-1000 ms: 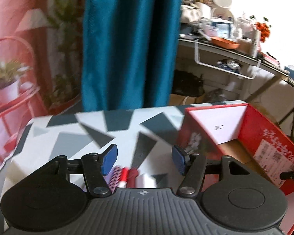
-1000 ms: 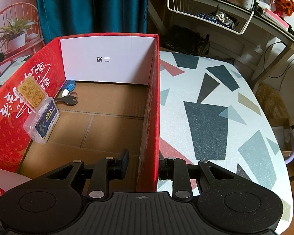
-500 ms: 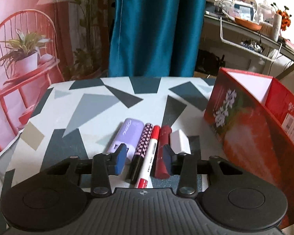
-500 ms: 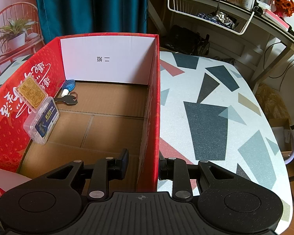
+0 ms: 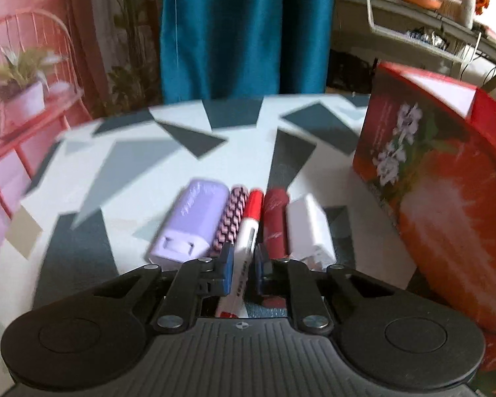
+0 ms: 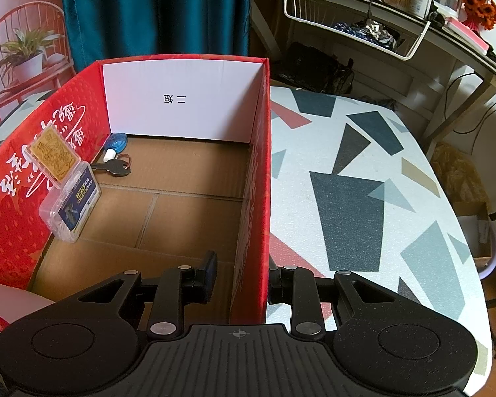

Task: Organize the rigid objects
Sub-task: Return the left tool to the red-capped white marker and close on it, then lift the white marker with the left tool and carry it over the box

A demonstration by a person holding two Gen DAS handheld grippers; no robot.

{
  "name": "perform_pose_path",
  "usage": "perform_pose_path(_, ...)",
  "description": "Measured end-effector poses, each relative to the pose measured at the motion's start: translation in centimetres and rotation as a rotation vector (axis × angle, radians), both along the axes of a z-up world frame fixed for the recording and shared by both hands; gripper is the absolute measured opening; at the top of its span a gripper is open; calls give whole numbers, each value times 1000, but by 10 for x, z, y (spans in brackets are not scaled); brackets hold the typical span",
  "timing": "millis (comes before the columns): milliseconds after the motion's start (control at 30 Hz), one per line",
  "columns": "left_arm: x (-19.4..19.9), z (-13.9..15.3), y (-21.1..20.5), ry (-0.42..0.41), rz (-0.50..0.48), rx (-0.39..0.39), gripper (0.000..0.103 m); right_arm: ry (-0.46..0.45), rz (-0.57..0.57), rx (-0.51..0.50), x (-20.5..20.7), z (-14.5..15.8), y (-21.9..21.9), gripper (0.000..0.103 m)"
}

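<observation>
Several items lie side by side on the patterned table in the left wrist view: a lilac case (image 5: pixel 191 225), a pink-and-black patterned pen (image 5: pixel 229 218), a red-capped white marker (image 5: pixel 248 231), a dark red tube (image 5: pixel 275 221) and a white block (image 5: pixel 309 228). My left gripper (image 5: pixel 243 271) has closed around the white marker's barrel. The red cardboard box (image 5: pixel 446 178) stands to the right. My right gripper (image 6: pixel 241 278) is shut on the box's right wall (image 6: pixel 258 182). Inside the box are a clear plastic case (image 6: pixel 71 205), a gold card (image 6: pixel 51 152) and keys (image 6: pixel 114 165).
A teal curtain (image 5: pixel 244 29) hangs behind the table. A red chair with a potted plant (image 5: pixel 20 99) stands at the left. A cluttered desk with a wire basket (image 6: pixel 357 29) is behind on the right. The table edge (image 6: pixel 459 218) curves on the right.
My left gripper came down over the row of items and its jaws narrowed around the white marker. The right gripper and the box have not moved.
</observation>
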State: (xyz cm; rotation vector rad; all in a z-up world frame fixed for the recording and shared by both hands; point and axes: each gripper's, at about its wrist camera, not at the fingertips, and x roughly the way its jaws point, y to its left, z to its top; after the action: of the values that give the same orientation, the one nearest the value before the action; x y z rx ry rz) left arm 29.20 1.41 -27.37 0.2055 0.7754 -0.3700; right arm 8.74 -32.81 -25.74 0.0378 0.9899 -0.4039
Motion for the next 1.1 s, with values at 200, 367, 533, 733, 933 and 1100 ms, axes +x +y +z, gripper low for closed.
perform_pose_path(200,5,-4,-2,4,-7,2,16,-4,-2,1,-1,0,0,26)
perform_pose_path(367,7,-10,-9,10,-9,15,17,-3,0,-1,-1,0,0,26)
perform_pose_path(533,5,-10,-13,-1,-7,22,17,-2,0,-1,-1,0,0,26)
perform_pose_path(733,-14,-11,-15,-12,-64,27,17,-4,-1,-1,-1,0,0,26)
perform_pose_path(933,-29,-11,-16,-5,-84,23,17,-3,-1,-2,-1,0,0,26)
perform_pose_path(1100,-44,-9,-12,14,-99,12,17,-5,-1,-1,-1,0,0,26)
